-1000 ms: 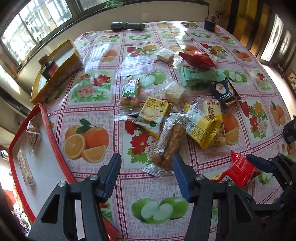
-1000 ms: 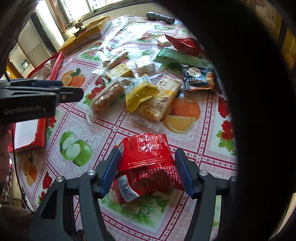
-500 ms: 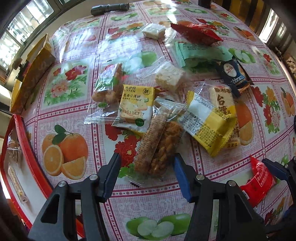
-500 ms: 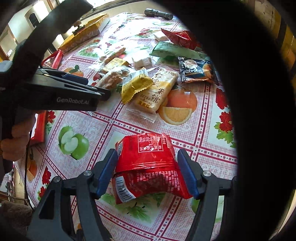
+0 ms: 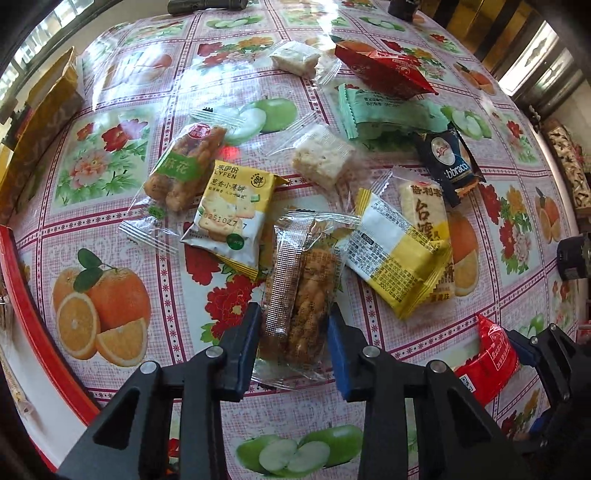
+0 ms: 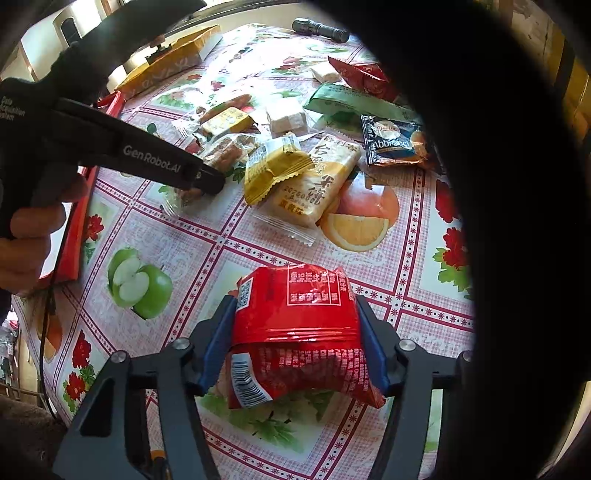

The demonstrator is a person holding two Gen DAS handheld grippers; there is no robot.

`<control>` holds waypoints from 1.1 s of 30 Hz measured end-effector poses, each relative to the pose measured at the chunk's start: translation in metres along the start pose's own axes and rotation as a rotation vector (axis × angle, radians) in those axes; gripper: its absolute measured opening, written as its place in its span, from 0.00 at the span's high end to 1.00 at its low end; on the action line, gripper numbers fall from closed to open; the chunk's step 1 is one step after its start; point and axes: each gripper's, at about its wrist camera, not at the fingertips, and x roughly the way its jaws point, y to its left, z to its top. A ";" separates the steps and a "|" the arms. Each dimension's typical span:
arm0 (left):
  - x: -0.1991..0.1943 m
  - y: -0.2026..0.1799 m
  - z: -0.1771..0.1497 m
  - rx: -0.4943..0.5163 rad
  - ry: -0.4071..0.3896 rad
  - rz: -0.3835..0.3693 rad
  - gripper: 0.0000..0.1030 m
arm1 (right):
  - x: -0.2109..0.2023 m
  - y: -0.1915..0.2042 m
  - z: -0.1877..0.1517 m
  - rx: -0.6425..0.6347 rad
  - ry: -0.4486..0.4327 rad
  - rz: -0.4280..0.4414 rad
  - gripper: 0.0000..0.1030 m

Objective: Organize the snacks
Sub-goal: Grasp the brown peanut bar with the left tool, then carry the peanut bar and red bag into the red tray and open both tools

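Several wrapped snacks lie in the middle of a fruit-print tablecloth. My left gripper (image 5: 293, 332) is low over the table with its blue pads on both sides of a clear-wrapped fried twist snack (image 5: 301, 295), closing on it. My right gripper (image 6: 295, 339) is shut on a red snack packet (image 6: 295, 325), held just above the table; the packet also shows in the left wrist view (image 5: 487, 365). Nearby lie a yellow cracker packet (image 5: 232, 218), a yellow-white packet (image 5: 399, 254), a rice cracker pack (image 5: 424, 206) and a green-label twist snack (image 5: 184, 166).
A red-rimmed tray (image 5: 22, 288) sits at the table's left edge. A yellow box (image 5: 40, 122) stands at the far left. A green packet (image 5: 388, 114), a red bag (image 5: 380, 72), a dark blue packet (image 5: 448, 162) and a flashlight (image 6: 319, 29) lie farther back.
My left gripper has moved forward and down over the clear-wrapped twist snack, and its jaws have narrowed around it. My right gripper still holds the red packet, nearly unmoved.
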 end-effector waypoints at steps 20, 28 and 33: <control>-0.037 -0.004 -0.137 -0.053 -0.034 -0.059 0.67 | -0.041 0.013 -0.037 0.037 -0.063 0.016 0.40; -0.068 0.020 -0.164 -0.056 -0.077 -0.076 0.67 | -0.044 0.021 -0.040 0.039 -0.054 0.011 0.40; -0.072 0.016 -0.167 -0.063 -0.090 -0.077 0.67 | -0.049 0.036 -0.033 0.003 -0.060 0.019 0.40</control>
